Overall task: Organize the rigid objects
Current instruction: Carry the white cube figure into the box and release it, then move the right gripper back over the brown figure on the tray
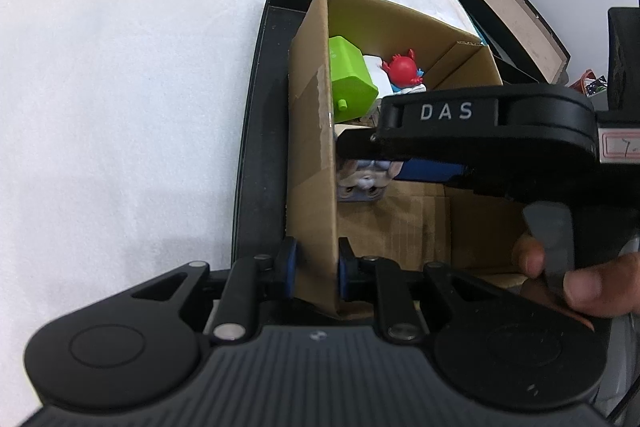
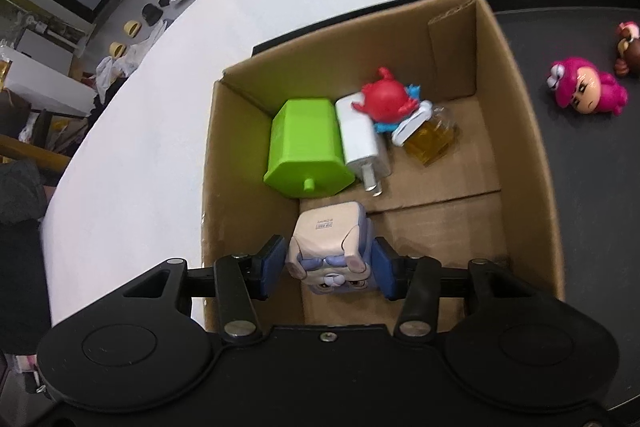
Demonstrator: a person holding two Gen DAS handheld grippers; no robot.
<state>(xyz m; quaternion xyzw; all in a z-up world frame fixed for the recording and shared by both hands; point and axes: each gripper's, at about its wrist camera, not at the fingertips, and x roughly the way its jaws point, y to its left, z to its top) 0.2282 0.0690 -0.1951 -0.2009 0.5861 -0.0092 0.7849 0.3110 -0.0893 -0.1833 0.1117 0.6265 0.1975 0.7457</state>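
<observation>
An open cardboard box (image 2: pixel 520 131) stands on a black tray (image 2: pixel 580 187). My right gripper (image 2: pixel 326 269) is shut on a beige and lavender block figure (image 2: pixel 330 247) and holds it inside the box near the left wall. My left gripper (image 1: pixel 318 269) is shut on the box's left wall (image 1: pixel 310 147). In the box lie a green block (image 2: pixel 306 153), a white charger (image 2: pixel 362 143), a red and blue toy (image 2: pixel 386 99) and an amber bottle (image 2: pixel 430 139). The right gripper and figure (image 1: pixel 362 181) also show in the left wrist view.
A pink-haired figure (image 2: pixel 586 93) and a brown figure (image 2: pixel 628 49) lie on the tray right of the box. White cloth (image 1: pixel 120 87) covers the table left of the tray. A dark box with a brown lid (image 1: pixel 508 7) stands beyond the table edge.
</observation>
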